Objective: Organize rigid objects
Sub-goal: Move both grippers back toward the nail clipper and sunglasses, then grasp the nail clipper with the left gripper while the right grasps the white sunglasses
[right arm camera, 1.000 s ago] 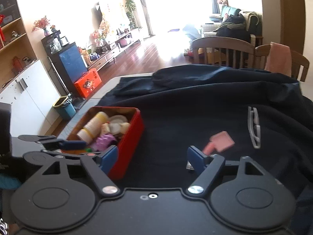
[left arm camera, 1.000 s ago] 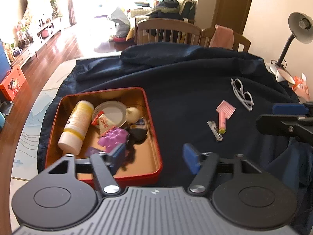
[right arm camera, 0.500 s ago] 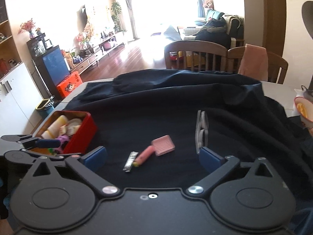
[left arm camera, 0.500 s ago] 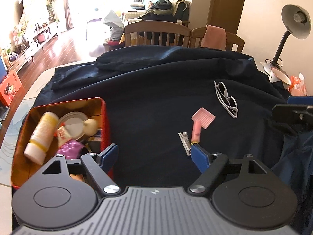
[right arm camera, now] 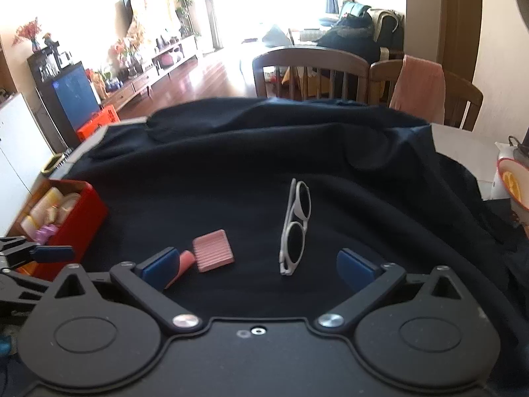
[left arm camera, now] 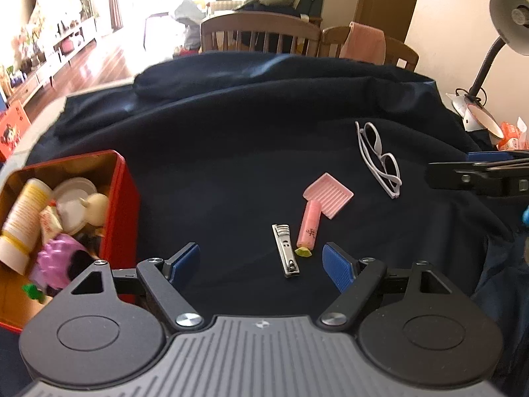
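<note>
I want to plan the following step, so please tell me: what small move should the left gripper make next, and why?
Probably ease the left gripper forward and down over the nail clipper. It is open and empty, and the clipper lies loose on the dark cloth just ahead between its fingers, beside the pink dustpan. The red tin already holds other items.

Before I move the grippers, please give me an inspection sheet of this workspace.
Surface: dark cloth, wrinkled.
Job's things: red tin holding a bottle and small items; nail clipper, pink toy dustpan and white sunglasses lie loose on the cloth.
Clutter: desk lamp, bowl.
Grippers: left gripper open, empty; right gripper open, empty, facing the sunglasses.
Cables: nothing seen.
Surroundings: wooden chairs, living room behind.
</note>
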`<state>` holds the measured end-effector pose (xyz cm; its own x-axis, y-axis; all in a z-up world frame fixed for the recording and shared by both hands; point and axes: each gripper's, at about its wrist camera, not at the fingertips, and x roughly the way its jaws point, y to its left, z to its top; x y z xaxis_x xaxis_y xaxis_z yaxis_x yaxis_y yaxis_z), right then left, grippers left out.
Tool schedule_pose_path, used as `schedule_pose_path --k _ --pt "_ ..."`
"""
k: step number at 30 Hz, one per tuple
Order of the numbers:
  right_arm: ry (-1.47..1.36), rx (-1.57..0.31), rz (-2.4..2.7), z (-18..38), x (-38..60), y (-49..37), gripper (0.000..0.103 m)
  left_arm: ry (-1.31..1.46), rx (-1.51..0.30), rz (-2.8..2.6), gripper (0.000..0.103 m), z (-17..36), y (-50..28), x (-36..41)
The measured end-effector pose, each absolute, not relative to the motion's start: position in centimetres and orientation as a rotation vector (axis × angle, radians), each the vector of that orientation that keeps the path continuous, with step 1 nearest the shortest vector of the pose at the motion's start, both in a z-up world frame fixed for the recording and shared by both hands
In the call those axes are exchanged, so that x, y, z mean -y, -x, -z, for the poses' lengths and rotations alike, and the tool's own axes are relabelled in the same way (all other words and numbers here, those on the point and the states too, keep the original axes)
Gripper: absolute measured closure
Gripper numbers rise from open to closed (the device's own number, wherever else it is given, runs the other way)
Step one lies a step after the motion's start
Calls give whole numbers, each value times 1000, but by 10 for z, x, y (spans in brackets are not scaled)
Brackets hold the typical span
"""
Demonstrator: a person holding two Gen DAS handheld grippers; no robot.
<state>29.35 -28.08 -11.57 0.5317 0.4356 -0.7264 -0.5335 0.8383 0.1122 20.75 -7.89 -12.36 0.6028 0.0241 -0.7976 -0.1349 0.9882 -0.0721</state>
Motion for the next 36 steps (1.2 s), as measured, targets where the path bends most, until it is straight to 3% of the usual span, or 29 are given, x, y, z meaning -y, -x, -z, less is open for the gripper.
schedule_pose_path --k 8,24,26,30,34,36 --pt "151 -882 -557 150 271 -321 12 117 -957 -120 22 146 -225 84" --pt "182 -926 -548 176 262 -340 43 19 -974 -131 24 171 -237 98" --pt "194 -925 -548 177 260 -342 45 14 -975 -116 35 172 -236 100" --pt "208 -925 -539 180 256 -341 51 0 -969 -93 45 173 -232 103" --pt "221 -914 -535 180 254 -340 56 4 -966 -55 70 170 -230 106" --pt "225 -912 -534 180 254 -340 60 10 -970 -43 71 170 -229 107"
